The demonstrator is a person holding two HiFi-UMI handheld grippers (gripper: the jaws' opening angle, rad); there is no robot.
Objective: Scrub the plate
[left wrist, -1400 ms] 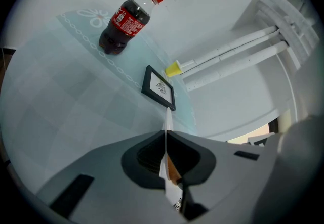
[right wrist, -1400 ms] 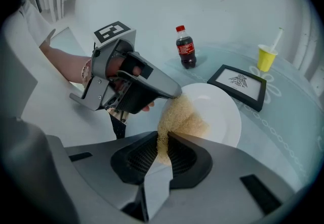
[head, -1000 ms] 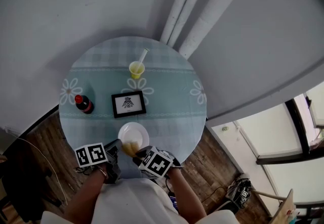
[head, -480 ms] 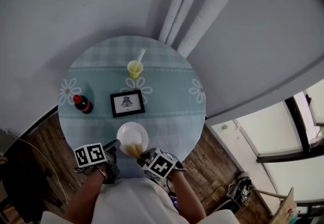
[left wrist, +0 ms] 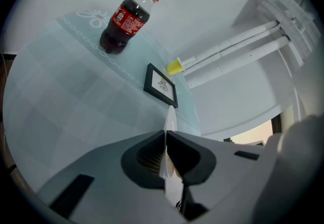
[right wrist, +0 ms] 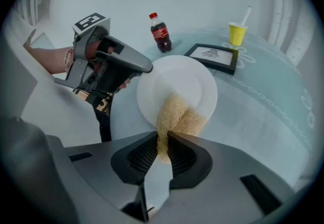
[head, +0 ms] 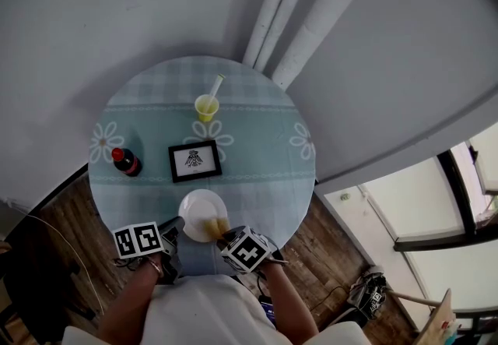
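Both jaw pairs: were pinching, neither spread.
Left gripper (left wrist: 166,143): pinched plate (right wrist: 178,79) rim at lower centre; needed steadiness.
Right gripper (right wrist: 165,151): squeezed sponge (right wrist: 178,113) against plate; needed even, overlapping strokes.

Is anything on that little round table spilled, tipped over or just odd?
Nothing stands out. The bottle and the cup stand upright, with no spill on the table. The plate lies near the table's edge, but the left hand-held gripper pinches its rim while the right hand-held gripper holds a sponge on it.
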